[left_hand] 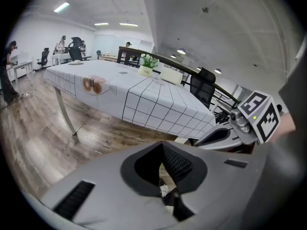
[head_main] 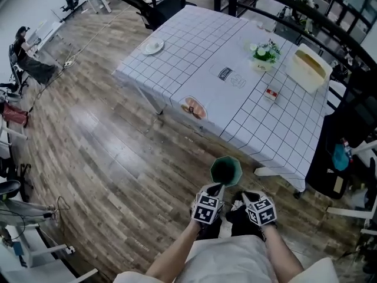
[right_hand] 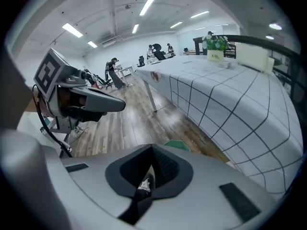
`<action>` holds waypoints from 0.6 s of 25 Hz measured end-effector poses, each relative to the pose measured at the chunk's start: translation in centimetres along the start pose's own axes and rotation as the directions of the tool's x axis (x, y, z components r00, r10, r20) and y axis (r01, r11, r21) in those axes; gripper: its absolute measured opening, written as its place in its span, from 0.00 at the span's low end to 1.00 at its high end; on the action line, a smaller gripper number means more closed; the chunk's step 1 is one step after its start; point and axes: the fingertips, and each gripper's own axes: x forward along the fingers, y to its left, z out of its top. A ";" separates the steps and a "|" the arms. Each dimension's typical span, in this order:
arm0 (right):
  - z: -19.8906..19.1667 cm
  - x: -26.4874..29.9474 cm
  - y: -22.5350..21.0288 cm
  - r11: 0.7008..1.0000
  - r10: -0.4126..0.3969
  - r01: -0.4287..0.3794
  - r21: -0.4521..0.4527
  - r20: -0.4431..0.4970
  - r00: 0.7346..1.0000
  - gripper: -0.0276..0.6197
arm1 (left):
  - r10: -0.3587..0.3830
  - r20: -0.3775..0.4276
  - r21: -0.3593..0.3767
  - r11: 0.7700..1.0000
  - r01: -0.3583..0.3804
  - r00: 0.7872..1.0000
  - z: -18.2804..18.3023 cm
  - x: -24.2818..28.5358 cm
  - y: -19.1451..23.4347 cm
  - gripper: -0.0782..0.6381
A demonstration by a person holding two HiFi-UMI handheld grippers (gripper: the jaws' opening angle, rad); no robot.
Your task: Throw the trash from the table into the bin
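Currently, your left gripper (left_hand: pixel 169 195) and right gripper (head_main: pixel 248 195): jaws pressed together, each pinching white scrap (right_hand: pixel 144 182); held low over floor, near green bin (head_main: pixel 226 171) beside checked table (head_main: pixel 200 46).

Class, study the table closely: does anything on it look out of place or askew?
Yes: an orange-printed wrapper droops over the near edge of the table, half on top and half hanging, so it looks ready to slip off.

Wood-plank floor (head_main: pixel 106 152); blk office chair (head_main: pixel 156 7); potted plant w/ white flowers (head_main: pixel 265 53); cream tub (head_main: pixel 309 68); blk railing (head_main: pixel 306 12)
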 end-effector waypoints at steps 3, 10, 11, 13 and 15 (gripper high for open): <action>2.3 -0.5 -1.6 0.999 -0.020 0.021 -0.037 0.042 0.999 0.07 | -0.020 0.012 0.030 0.999 0.020 1.000 2.5 0.6 -0.2 0.14; 10.1 -2.7 -9.6 0.991 -0.080 0.095 -0.091 0.158 0.984 0.07 | -0.015 0.072 0.067 0.998 0.010 0.997 10.5 3.7 0.5 0.14; 11.3 -3.1 -11.0 0.991 -0.083 0.100 -0.094 0.170 0.982 0.07 | -0.011 0.075 0.069 0.998 0.006 0.997 11.8 4.3 0.6 0.14; 13.7 -3.6 -13.5 0.989 -0.085 0.107 -0.106 0.192 0.978 0.07 | -0.010 0.076 0.075 0.997 0.004 0.997 14.3 5.5 0.5 0.14; 15.8 -3.9 -16.0 0.985 -0.087 0.115 -0.125 0.212 0.973 0.07 | -0.014 0.074 0.096 0.995 0.007 0.997 16.5 7.2 0.3 0.14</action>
